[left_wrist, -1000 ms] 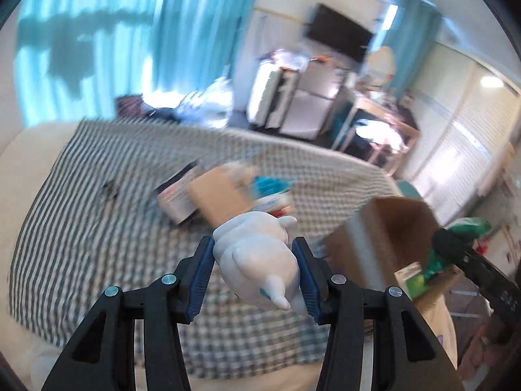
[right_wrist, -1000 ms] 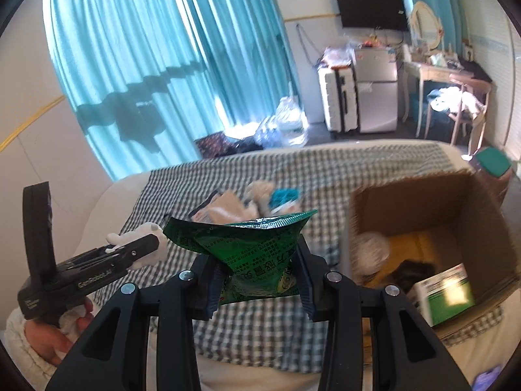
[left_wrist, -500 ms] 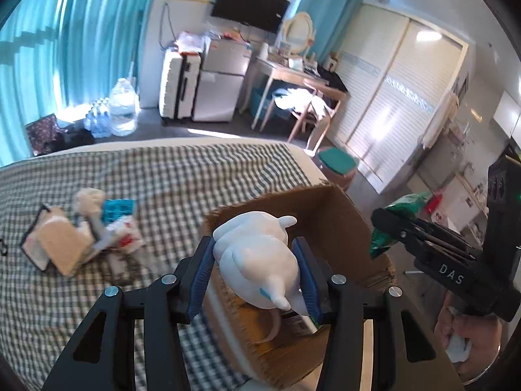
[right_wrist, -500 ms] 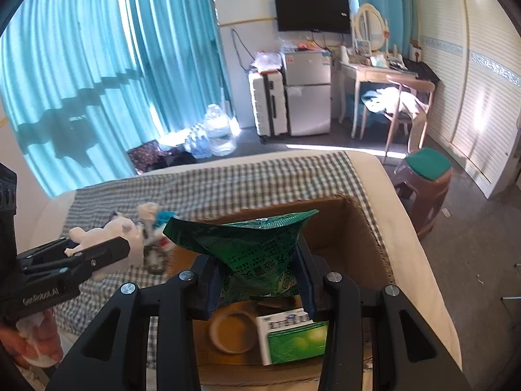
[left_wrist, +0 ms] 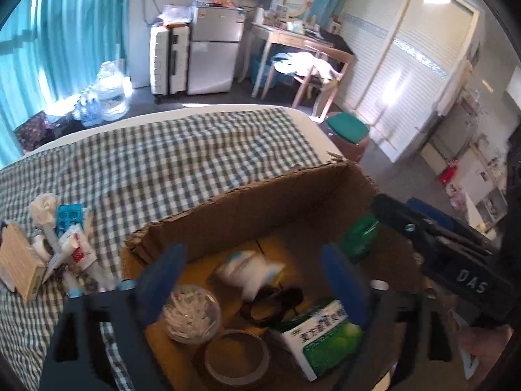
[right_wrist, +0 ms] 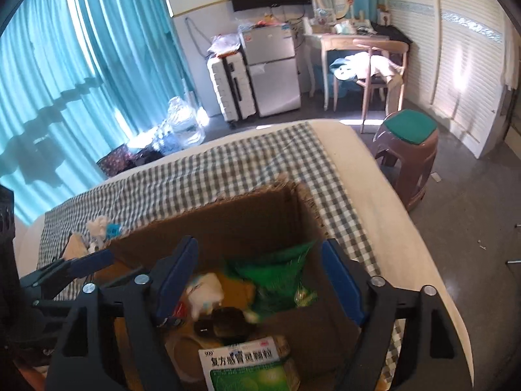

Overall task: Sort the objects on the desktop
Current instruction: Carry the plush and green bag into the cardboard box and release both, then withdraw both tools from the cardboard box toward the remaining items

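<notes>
Fingers [left_wrist: 345, 286] of the left gripper [left_wrist: 257, 290] are opening with nothing between them; the white plush toy [left_wrist: 250, 270] pinched a second ago is seen lying in the cardboard box [left_wrist: 293, 189], beside a green medicine box [left_wrist: 325, 335], tape roll [left_wrist: 236, 358] and cotton-swab jar [left_wrist: 190, 312].

From the right wrist, the right gripper [right_wrist: 257, 280] is likewise opening, and the released green bag [right_wrist: 280, 277] is seen tilted inside the box, long axis roughly upright.

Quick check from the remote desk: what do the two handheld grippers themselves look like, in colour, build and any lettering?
Both are black plastic with two fingers, blue pads and silver screw heads. The left gripper appears blurred in its own view. The right gripper carries white "DAS" lettering on its side, seen from the left wrist view. No cables or sleeves are visible.
</notes>
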Tool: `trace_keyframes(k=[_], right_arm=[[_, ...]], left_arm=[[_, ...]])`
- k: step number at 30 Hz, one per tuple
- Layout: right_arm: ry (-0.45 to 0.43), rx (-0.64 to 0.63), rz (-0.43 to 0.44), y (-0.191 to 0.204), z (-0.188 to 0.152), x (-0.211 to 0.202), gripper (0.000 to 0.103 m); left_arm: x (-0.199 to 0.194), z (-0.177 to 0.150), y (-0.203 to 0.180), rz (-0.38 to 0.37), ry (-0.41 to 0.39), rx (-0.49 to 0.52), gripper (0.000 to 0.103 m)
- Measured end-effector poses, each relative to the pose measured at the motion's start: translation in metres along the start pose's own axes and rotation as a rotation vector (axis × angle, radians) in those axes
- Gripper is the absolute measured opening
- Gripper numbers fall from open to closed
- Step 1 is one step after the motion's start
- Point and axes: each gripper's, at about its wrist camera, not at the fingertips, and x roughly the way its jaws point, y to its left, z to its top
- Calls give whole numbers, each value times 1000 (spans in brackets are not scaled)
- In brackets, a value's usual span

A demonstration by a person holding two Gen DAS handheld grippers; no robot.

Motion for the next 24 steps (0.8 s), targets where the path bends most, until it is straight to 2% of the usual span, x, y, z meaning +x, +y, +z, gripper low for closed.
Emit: trace_keyframes(k=[6, 10, 16, 21, 24], right_arm=[[-24, 61, 14, 0, -8, -22, 79], [-44, 57, 26, 16, -20, -46, 79], [-65, -9, 70, 64, -36, -79, 79], [-99, -74, 135, 109, -47, -96, 79], [-117, -115, 188, 139, -53, -101, 79]], left_arm=[[-24, -13, 24, 18, 24, -31, 94], [-58, -27, 50, 54, -5, -55, 96], [-124, -49, 114, 170, -74, -149, 98], [-182, -69, 174, 350, -165, -191, 103], [-210, -89, 212, 440, -181, -207, 103]])
